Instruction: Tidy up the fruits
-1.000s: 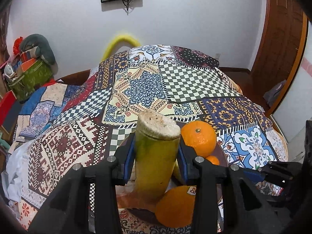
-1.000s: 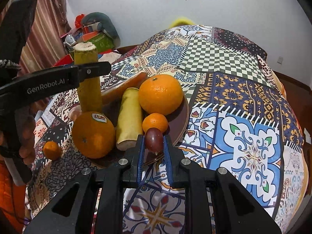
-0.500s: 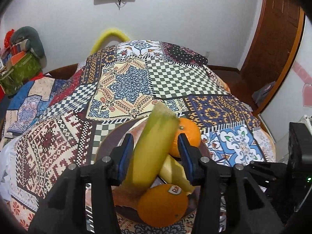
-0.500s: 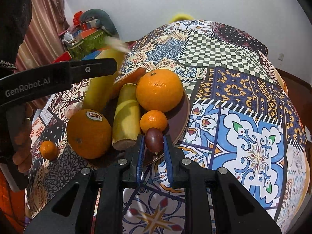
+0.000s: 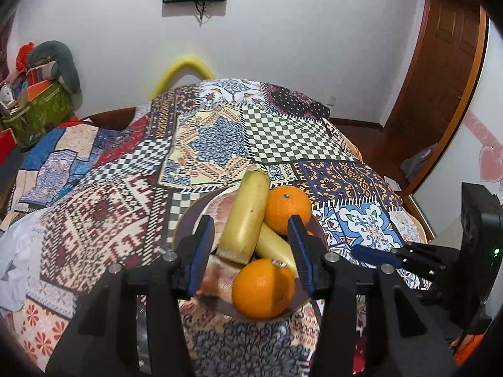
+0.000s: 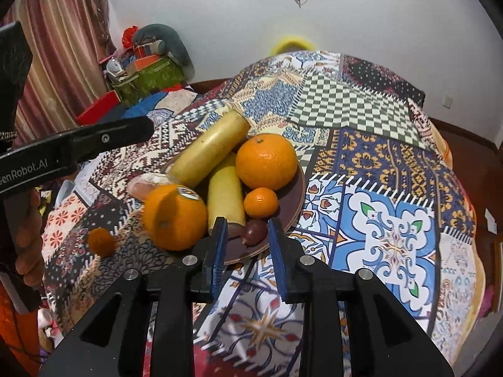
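Patchwork cloth covered the table; brown plate sat near its front, gathering the fruit. Long yellow-green stalk piece lay tilted across the pile, propped on a second piece, long axis pointing away and upward. Left gripper stood wide, empty, straddling it. Right gripper stood parted beside a small dark fruit at the plate's near rim, touching nothing

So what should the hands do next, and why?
Probably the left gripper should go for the small orange fruit lying alone on the cloth. Both grippers, the right gripper too, are open and empty, and the other fruit I can see already sits on the plate.
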`<state>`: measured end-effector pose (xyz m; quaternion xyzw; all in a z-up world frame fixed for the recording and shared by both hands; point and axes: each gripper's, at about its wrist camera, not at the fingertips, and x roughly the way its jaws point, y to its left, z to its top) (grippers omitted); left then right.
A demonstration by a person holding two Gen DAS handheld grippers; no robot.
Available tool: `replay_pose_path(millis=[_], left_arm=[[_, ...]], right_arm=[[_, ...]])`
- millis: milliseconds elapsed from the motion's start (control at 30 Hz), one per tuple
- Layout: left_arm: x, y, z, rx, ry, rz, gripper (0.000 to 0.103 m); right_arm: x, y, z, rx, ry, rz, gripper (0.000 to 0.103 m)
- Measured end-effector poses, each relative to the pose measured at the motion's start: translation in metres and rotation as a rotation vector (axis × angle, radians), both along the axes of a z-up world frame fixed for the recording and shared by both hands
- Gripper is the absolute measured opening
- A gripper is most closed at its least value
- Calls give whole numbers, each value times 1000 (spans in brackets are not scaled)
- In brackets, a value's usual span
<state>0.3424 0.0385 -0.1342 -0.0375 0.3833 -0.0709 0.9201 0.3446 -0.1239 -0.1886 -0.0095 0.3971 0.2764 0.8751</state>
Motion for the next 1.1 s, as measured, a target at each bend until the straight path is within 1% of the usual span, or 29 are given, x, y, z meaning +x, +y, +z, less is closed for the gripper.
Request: replay_pose_path(millis=[267, 333, 400, 500, 700, 767, 867, 1000, 1100], left_arm=[[-42, 17, 16, -5, -24, 38, 51], [-53, 20, 18, -5, -25, 45, 51], [-65, 25, 18, -11, -23, 52, 52], [-82, 32, 16, -16, -15, 65, 54], [-110, 44, 1, -30, 12, 92, 56], [-117, 48, -7, -24, 28, 103, 57], [-123, 55, -20, -38, 62, 115, 57], [-130, 64, -36, -48, 97, 131, 57], [-134, 69, -46, -29, 113, 147, 57]], right_arm=[[-30, -3, 24, -11, -50, -7, 25], [-39, -4, 27, -13, -58, -8, 26], [-50, -4, 29, -16, -66, -9, 31], [-63, -2, 29, -27, -71, -4, 34], [-82, 6, 15, -53, -36, 19, 34], [-87, 9, 9, -63, -22, 27, 34], [-92, 15, -3, -82, 2, 36, 34], [-93, 20, -17, -102, 34, 40, 34], [-90, 25, -29, -124, 62, 40, 34]])
